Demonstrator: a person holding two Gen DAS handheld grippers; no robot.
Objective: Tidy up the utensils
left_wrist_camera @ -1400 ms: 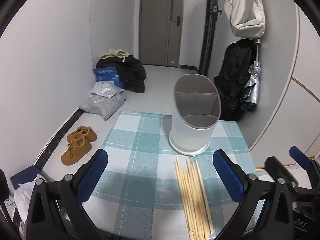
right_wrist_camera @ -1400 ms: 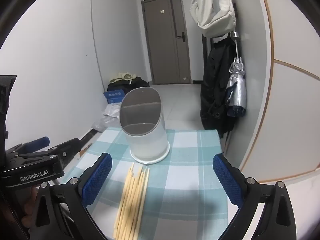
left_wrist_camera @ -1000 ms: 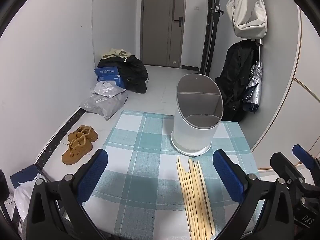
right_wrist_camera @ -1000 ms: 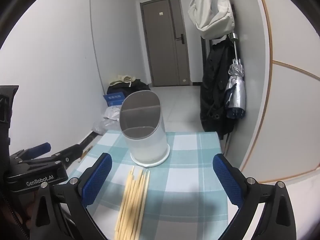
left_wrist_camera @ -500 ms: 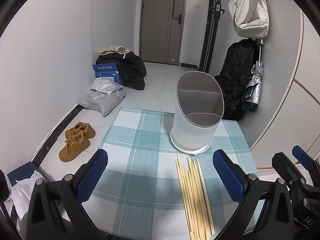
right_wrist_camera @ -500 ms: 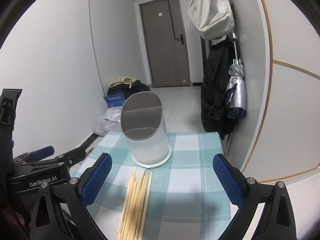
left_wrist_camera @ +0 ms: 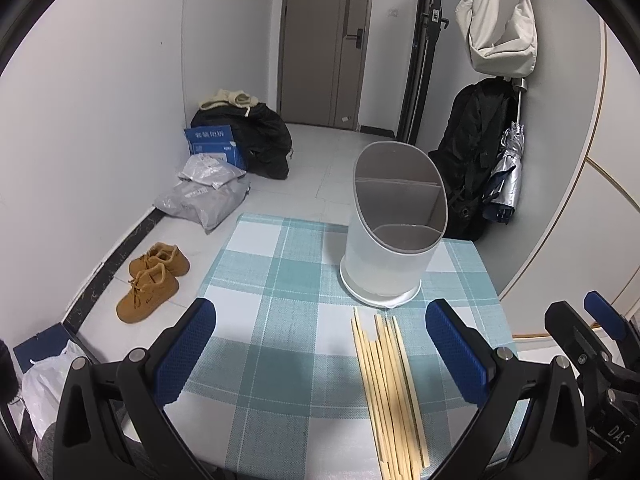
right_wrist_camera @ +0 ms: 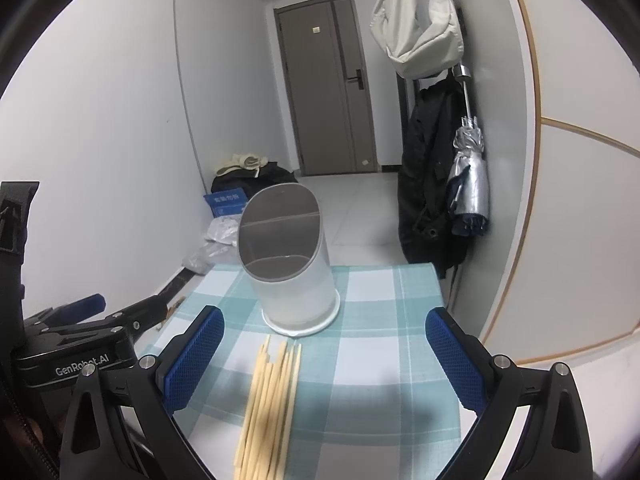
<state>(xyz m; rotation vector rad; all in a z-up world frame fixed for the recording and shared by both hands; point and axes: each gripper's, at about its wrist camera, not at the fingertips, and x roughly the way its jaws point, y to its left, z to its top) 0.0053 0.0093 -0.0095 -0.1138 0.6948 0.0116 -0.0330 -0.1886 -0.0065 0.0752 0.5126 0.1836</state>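
Both grippers are hovering above the near edge of the checked table [left_wrist_camera: 280,280], the left gripper [left_wrist_camera: 320,344] and right gripper [right_wrist_camera: 324,344] each spreading its fingers wide apart around nothing. Wooden chopsticks [left_wrist_camera: 390,392] are lying bundled between them, tips just short of the white utensil holder [left_wrist_camera: 394,232], which is standing upright near the far edge.
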